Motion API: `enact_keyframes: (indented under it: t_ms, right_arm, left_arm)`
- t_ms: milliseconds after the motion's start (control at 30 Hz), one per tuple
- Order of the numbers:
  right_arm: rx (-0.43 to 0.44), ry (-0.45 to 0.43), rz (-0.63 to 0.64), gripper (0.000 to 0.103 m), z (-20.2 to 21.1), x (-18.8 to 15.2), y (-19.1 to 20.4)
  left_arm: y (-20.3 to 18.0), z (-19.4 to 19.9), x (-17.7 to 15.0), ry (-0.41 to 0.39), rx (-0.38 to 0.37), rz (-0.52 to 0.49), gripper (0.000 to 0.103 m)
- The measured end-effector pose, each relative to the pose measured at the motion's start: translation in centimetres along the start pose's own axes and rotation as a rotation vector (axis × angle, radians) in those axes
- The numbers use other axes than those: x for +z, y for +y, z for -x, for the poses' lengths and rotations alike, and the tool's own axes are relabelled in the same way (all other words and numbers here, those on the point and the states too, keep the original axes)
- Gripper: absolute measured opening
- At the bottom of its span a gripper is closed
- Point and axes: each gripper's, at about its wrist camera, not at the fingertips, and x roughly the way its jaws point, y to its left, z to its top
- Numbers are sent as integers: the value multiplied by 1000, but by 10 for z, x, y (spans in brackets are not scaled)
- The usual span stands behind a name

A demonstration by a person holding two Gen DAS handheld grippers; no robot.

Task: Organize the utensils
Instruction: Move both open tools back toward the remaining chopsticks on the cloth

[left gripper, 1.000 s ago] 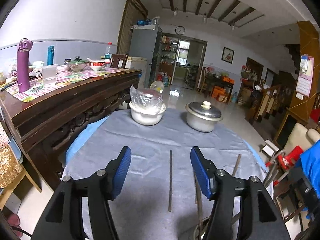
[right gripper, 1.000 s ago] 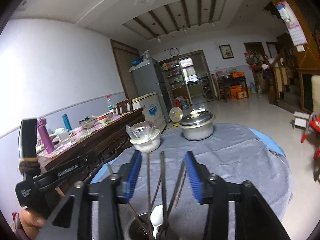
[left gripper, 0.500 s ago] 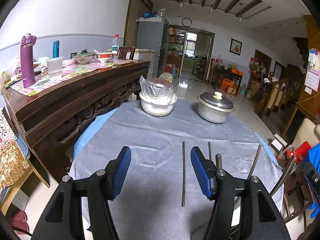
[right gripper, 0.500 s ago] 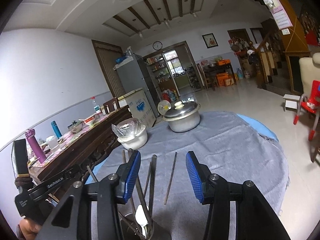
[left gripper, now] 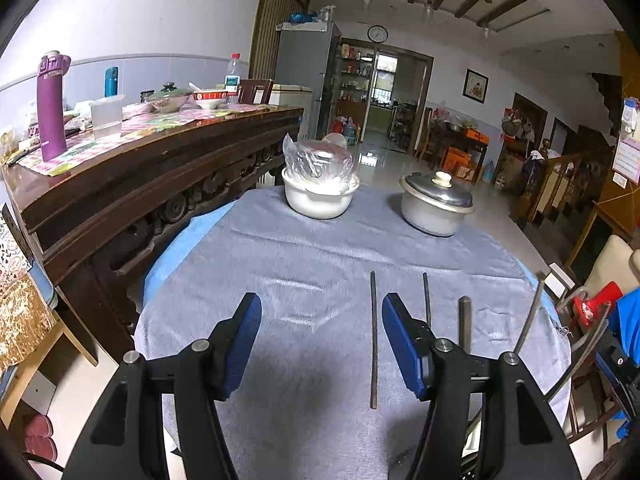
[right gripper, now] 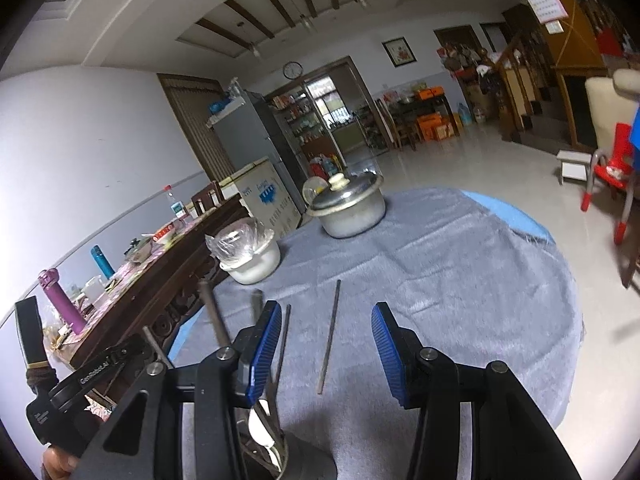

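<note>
A single dark chopstick (left gripper: 373, 340) lies on the grey tablecloth (left gripper: 304, 264), just left of my left gripper's right finger; it also shows in the right wrist view (right gripper: 329, 336) between the right gripper's fingers. My left gripper (left gripper: 320, 340) is open and empty above the cloth. My right gripper (right gripper: 322, 348) is open and empty. A utensil holder (right gripper: 264, 440) with several chopsticks and a white spoon stands under the right gripper's left finger. Its chopsticks (left gripper: 464, 324) poke up at the right of the left wrist view.
A white bowl covered in plastic wrap (left gripper: 320, 192) and a lidded metal pot (left gripper: 436, 204) stand at the far side of the table. A dark carved wooden sideboard (left gripper: 152, 168) with bottles and dishes runs along the left. A red chair (right gripper: 612, 176) stands right.
Both grippers shifted left and tilted; the lone chopstick now sits nearer the left gripper's right finger. The holder's chopsticks moved from between the right gripper's fingers to its left side.
</note>
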Motion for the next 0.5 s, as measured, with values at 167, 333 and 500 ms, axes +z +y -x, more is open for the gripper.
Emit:
enact_keyframes:
  t_ms: [167, 333, 500]
  right_arm:
    - [-23, 69, -51, 51, -21, -3, -18]
    - [-57, 164, -84, 51, -45, -6, -37]
    - [-69, 312, -112, 51, -85, -3, -60]
  left_arm:
    - [3, -12, -2, 32, 5, 8, 64]
    - [6, -27, -4, 73, 9, 1, 64]
    - [16, -52, -5, 188, -27, -9, 67]
